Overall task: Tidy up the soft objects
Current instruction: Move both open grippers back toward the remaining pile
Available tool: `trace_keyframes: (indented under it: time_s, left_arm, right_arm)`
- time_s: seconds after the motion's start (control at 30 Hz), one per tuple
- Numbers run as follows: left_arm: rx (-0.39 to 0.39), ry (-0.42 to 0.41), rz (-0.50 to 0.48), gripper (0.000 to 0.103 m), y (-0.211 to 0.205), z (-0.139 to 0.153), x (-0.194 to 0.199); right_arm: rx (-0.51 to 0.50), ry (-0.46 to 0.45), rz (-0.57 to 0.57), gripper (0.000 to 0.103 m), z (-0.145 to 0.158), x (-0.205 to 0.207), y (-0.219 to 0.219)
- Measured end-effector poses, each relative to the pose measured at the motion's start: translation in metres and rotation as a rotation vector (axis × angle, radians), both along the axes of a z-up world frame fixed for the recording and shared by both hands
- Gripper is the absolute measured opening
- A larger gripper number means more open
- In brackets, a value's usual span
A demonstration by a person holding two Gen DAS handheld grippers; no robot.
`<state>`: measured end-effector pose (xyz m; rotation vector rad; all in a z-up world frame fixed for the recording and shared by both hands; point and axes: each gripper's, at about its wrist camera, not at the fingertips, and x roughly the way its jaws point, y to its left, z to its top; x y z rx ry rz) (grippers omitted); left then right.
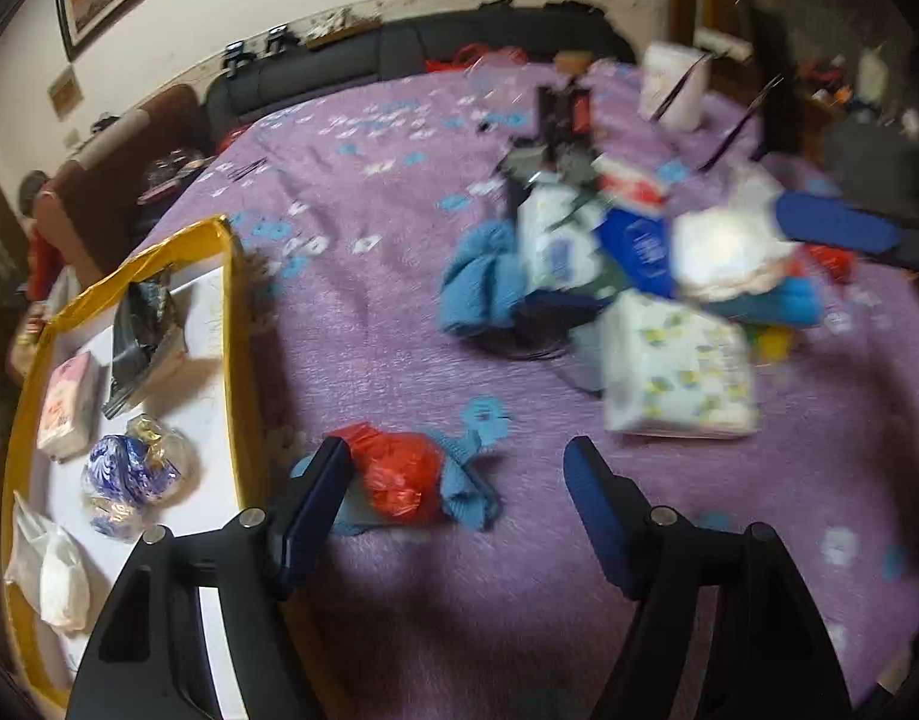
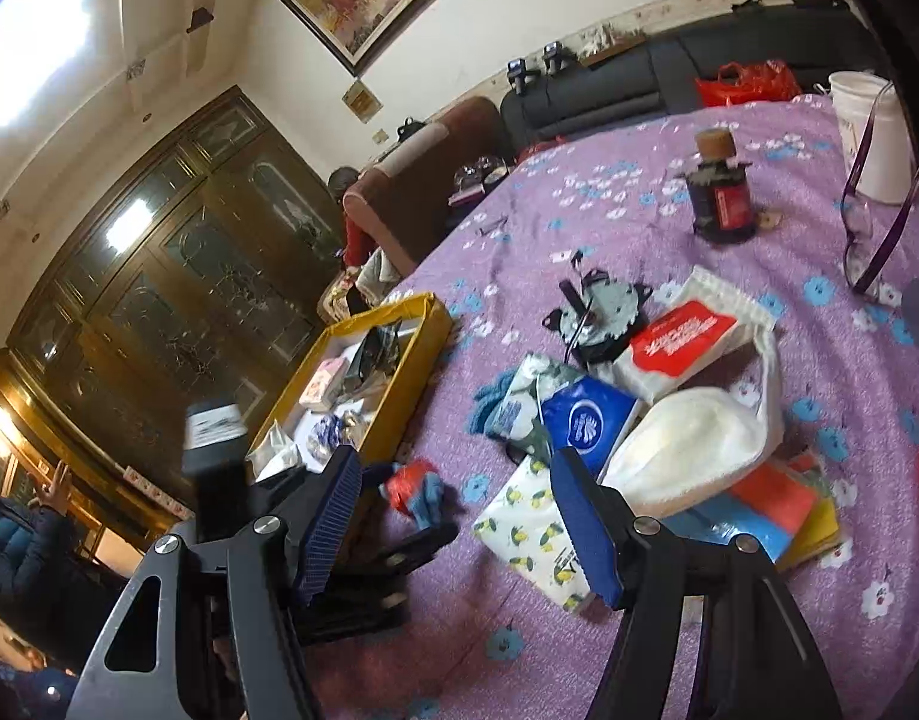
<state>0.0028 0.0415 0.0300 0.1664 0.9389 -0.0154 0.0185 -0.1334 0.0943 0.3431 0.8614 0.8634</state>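
Observation:
A red plastic bag (image 1: pixel 399 471) lies on a blue knitted cloth (image 1: pixel 462 483) on the purple tablecloth. My left gripper (image 1: pixel 459 468) is open just in front of it, the left finger beside the bag. A yellow box (image 1: pixel 234 324) at the left holds tissue packs and bags. A pile of soft items lies further right: a lemon-print tissue pack (image 1: pixel 678 372), a blue cloth (image 1: pixel 480 276) and a white pouch (image 1: pixel 723 252). My right gripper (image 2: pixel 453 492) is open and empty above the table, near the lemon-print pack (image 2: pixel 531 525). The red bag also shows in the right wrist view (image 2: pixel 408 480).
A dark jar with a cork lid (image 2: pixel 720 192), a white cup (image 2: pixel 867 132), purple glasses (image 2: pixel 867 228) and a black gear-like part (image 2: pixel 603 312) stand on the table. A dark sofa (image 2: pixel 609 90) and brown chair (image 2: pixel 423 180) lie behind. The left gripper's body (image 2: pixel 219 450) is beside the box.

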Motion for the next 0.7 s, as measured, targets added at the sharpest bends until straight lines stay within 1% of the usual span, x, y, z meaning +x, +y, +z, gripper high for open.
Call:
trace_keyframes:
  time_s: [0.07,0.1,0.17,0.2,0.23,0.33,0.37,0.47,0.53,0.57,0.6,0.63,0.67,0.7]
  left_arm:
    - [0.053,-0.006,0.015,0.073,-0.005,-0.006,0.002]
    - [0.063,-0.020,0.023,0.072,-0.007,-0.008,0.001]
    - [0.060,-0.049,0.031,0.060,-0.011,-0.009,-0.006]
    - [0.067,-0.062,0.031,0.048,-0.012,-0.007,-0.011]
    - [0.064,-0.070,0.027,0.039,-0.012,-0.007,-0.015]
    - [-0.002,-0.075,-0.018,0.032,-0.014,0.001,-0.030]
    - [-0.045,-0.073,-0.047,0.032,-0.014,0.003,-0.038]
    - [-0.136,-0.057,-0.085,0.032,-0.012,0.005,-0.045]
    - [-0.164,-0.035,-0.101,0.032,-0.010,0.003,-0.046]
    - [-0.163,-0.031,-0.096,0.032,-0.009,0.003,-0.046]
    - [-0.152,-0.038,-0.085,0.036,-0.008,0.002,-0.047]
    - [-0.143,-0.045,-0.075,0.047,-0.007,0.003,-0.049]
    - [-0.133,-0.063,-0.058,0.054,-0.005,0.004,-0.050]
    - [-0.131,-0.076,-0.047,0.067,-0.004,0.005,-0.050]
  right_arm:
    - [-0.011,0.010,0.004,0.071,-0.004,0.000,0.002]
    - [-0.020,0.023,0.006,0.071,-0.006,0.001,0.004]
    - [-0.033,0.045,0.007,0.071,-0.012,0.004,0.006]
    - [-0.042,0.060,0.006,0.071,-0.016,0.006,0.007]
    - [-0.053,0.072,0.003,0.071,-0.020,0.007,0.008]
    - [-0.107,0.072,-0.011,0.071,-0.029,0.011,0.011]
    - [-0.135,0.056,-0.019,0.071,-0.031,0.011,0.014]
    - [-0.228,0.005,-0.047,0.071,-0.041,0.012,0.022]
    - [-0.257,0.011,-0.025,0.071,-0.047,0.013,0.028]
    - [-0.265,0.012,-0.007,0.071,-0.049,0.012,0.031]
    - [-0.278,0.008,0.011,0.071,-0.049,0.010,0.034]
    - [-0.295,-0.006,0.024,0.071,-0.049,0.007,0.037]
    - [-0.313,-0.030,0.036,0.071,-0.048,0.004,0.040]
    - [-0.331,-0.052,0.046,0.073,-0.047,0.000,0.043]
